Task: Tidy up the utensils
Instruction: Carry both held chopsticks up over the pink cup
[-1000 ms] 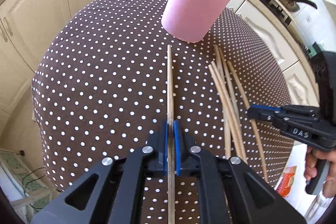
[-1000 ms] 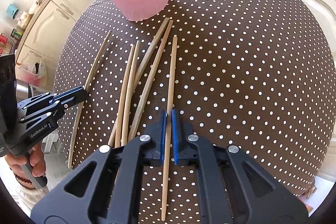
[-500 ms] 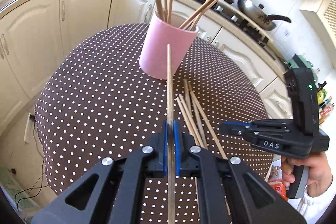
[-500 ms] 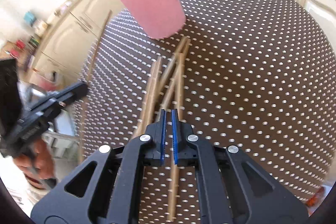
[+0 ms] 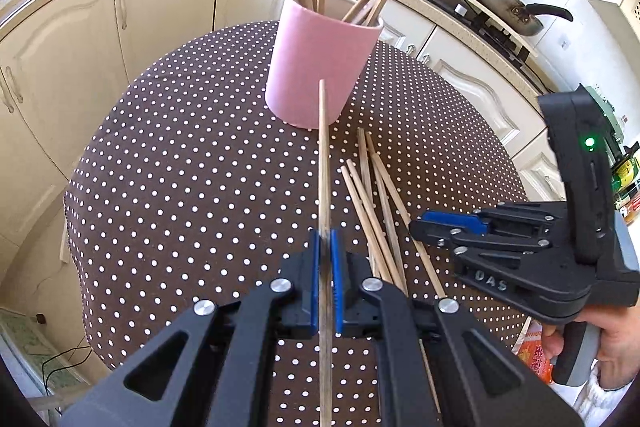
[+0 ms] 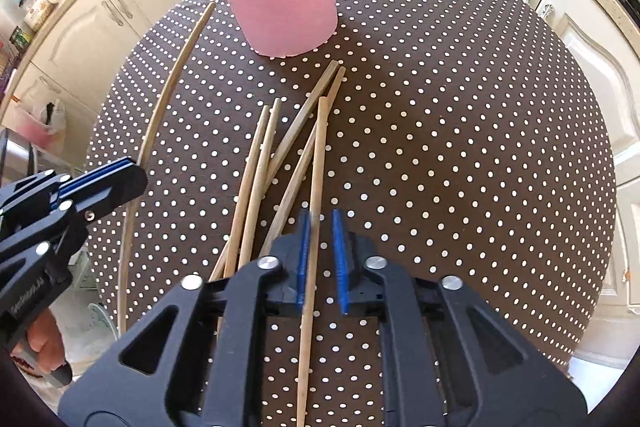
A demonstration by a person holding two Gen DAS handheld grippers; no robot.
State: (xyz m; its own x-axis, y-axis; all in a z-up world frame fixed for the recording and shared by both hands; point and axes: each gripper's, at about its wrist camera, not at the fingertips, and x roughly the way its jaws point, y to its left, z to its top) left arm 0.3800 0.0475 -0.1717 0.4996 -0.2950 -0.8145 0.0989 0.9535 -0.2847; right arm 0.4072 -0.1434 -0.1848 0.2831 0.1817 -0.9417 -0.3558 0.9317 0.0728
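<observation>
Gripping one chopstick (image 5: 325,187) between closed jaws, the left gripper (image 5: 326,251) aims it at the pink cup (image 5: 320,63), which stands on the dotted table (image 5: 180,167) holding more sticks. The right gripper (image 6: 322,227) has just been opening its jaws; another chopstick (image 6: 318,163) lies loosely between them, among loose chopsticks (image 6: 260,167) near the cup.

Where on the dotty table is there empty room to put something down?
The dotted tablecloth is bare on the side of the loose chopsticks away from the other gripper, and bare between the pink cup and the cabinet-side edge. It is crowded in the middle, where the chopsticks lie below the cup.
</observation>
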